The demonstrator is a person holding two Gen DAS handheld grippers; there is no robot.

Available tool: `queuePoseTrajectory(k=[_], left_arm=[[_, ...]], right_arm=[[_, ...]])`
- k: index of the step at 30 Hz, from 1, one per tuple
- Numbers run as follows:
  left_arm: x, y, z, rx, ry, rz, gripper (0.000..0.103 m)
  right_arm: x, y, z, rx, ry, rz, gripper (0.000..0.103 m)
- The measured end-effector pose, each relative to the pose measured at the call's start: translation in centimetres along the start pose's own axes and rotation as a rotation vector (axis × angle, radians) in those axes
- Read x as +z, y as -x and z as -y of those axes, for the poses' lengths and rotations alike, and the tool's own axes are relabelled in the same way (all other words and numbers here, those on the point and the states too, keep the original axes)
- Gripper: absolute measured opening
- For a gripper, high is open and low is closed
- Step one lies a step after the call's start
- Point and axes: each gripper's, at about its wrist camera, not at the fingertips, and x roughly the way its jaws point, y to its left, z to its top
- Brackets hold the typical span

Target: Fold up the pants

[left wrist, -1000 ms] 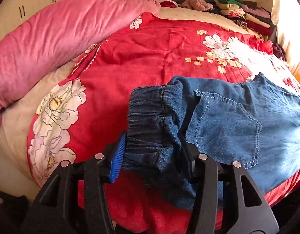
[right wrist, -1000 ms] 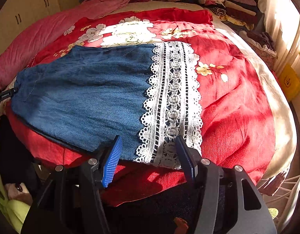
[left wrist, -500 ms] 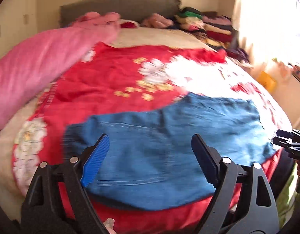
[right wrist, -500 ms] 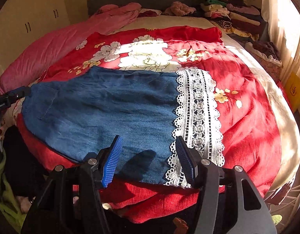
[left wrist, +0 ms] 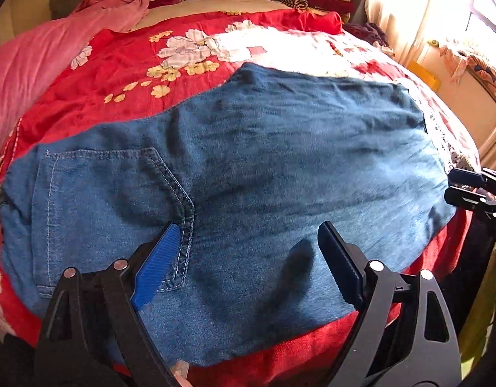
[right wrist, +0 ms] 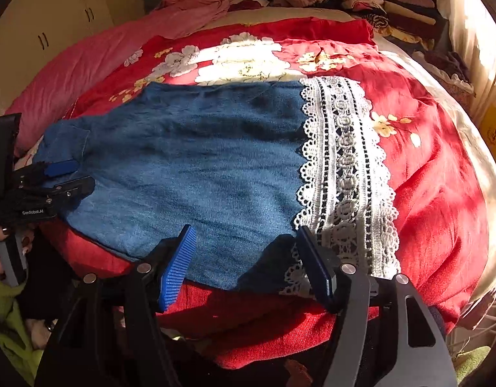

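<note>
Blue denim pants (left wrist: 248, 167) with a white lace hem (right wrist: 341, 174) lie flat across the red floral bedspread (left wrist: 125, 64), waist to the left, hem to the right; they also show in the right wrist view (right wrist: 196, 161). My left gripper (left wrist: 248, 251) is open and empty, over the near edge beside the back pocket (left wrist: 112, 200). My right gripper (right wrist: 244, 254) is open and empty, over the near edge where denim meets lace. Each gripper shows at the other view's edge: the right one (left wrist: 473, 190), the left one (right wrist: 61, 177).
A pink quilt (left wrist: 32, 64) lies along the bed's left side. Stacked folded clothes (right wrist: 393, 6) sit at the back right by the headboard. A bright curtained window (left wrist: 441, 16) is at the right. The bed's front edge drops off just under both grippers.
My left gripper let go of the elastic waistband, opened and swung right over the pants' seat. The pants now lie flat. My right gripper stayed open and shifted slightly near the hem.
</note>
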Motion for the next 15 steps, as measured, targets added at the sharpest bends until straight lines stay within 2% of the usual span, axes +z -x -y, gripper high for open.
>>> queuePoseTrajectory(k=[3, 6, 8, 10, 14, 15], left_arm=[[2.0, 1.9, -0.5, 0.002, 0.001, 0.054, 0.08], [4.7, 2.8, -1.1, 0.012, 0.009, 0.098, 0.08], [6.8, 2.6, -1.1, 0.014, 0.01, 0.119, 0.08], [8.7, 1.6, -1.1, -0.003, 0.014, 0.115, 0.08], [11.9, -2.1, -1.2, -0.047, 0.046, 0.069, 0.068], [12.4, -3.0, -1.3, -0.047, 0.049, 0.059, 0.068]], right_arm=[[1.8, 2.4, 1.7, -0.009, -0.029, 0.098, 0.064], [4.4, 3.5, 4.4, -0.069, -0.08, 0.159, 0.064], [6.3, 3.5, 6.5, -0.074, -0.117, 0.191, 0.064], [8.0, 2.5, 8.5, -0.068, -0.161, 0.177, 0.058], [10.6, -0.8, 11.2, -0.017, -0.206, 0.117, 0.05], [11.0, -1.7, 11.6, -0.009, -0.212, 0.102, 0.047]])
